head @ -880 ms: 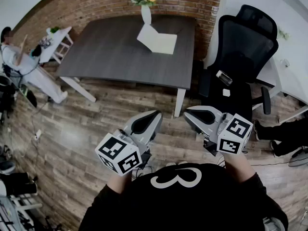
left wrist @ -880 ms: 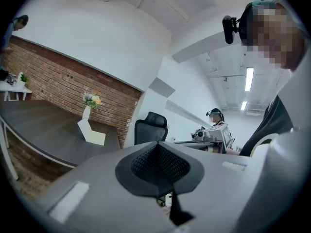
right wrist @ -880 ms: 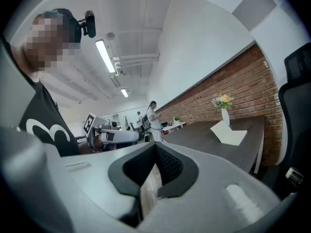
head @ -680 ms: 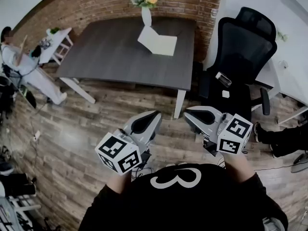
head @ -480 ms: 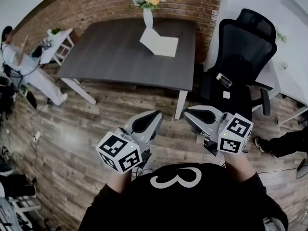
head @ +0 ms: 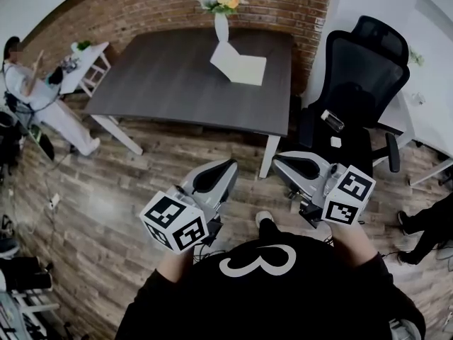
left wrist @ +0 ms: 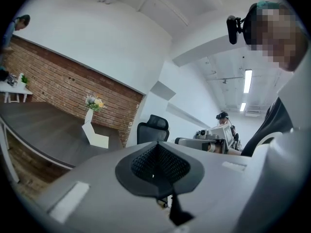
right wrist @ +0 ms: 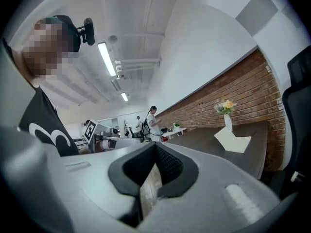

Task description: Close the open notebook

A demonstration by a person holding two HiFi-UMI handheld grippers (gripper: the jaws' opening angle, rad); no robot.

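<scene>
The open white notebook [head: 239, 64] lies on the far part of the dark table [head: 163, 76], one leaf standing up against a white vase of flowers [head: 221, 25]. It also shows small in the left gripper view as the notebook [left wrist: 95, 136] and in the right gripper view as the notebook [right wrist: 233, 141]. My left gripper [head: 229, 166] and right gripper [head: 277, 160] hang side by side close to my body, over the wooden floor and well short of the table. Both are shut on nothing; the left gripper [left wrist: 156, 145] and right gripper [right wrist: 155, 146] tips meet.
A black office chair [head: 357, 83] stands right of the table, with small items on its seat. A person [head: 28, 91] stands at the far left beside a small white table [head: 88, 55]. A brick wall backs the table. White desks line the right edge.
Both grippers stay shut and almost still. The view has shifted slightly, so the table sits a bit further right. Someone's legs at the right edge have moved away, and a shoe now shows below.
</scene>
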